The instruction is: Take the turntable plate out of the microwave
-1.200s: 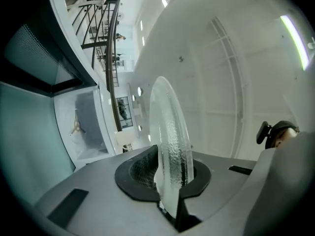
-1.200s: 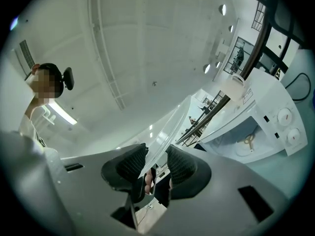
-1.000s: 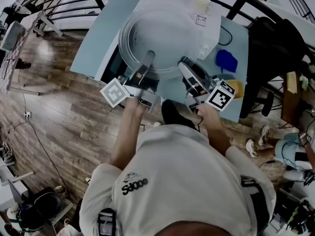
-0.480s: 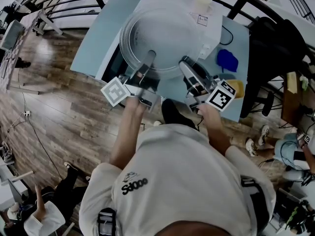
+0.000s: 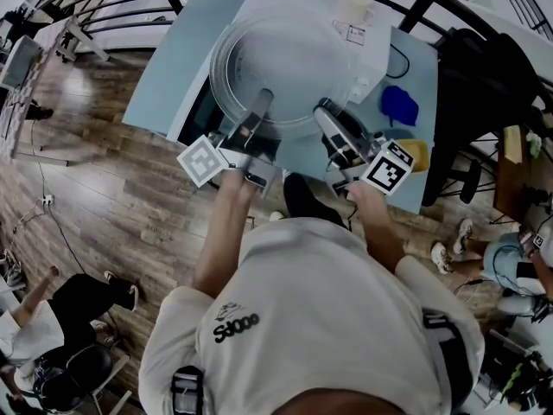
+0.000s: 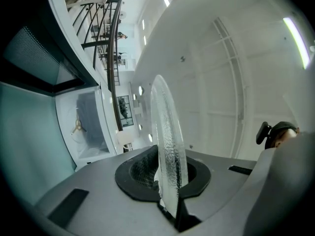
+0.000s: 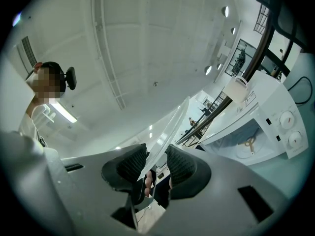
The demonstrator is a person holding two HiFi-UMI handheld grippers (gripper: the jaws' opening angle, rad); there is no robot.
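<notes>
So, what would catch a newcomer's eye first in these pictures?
The big glass turntable plate, held up before the person by the left gripper and the right gripper at its near rim. Beyond it, the white microwave stands open, with only its rotor inside.

The glass plate — round, clear, raised at the rim — is out of the white microwave and up in the air before it; the microwave stands open, its three-armed hub bare.
</notes>
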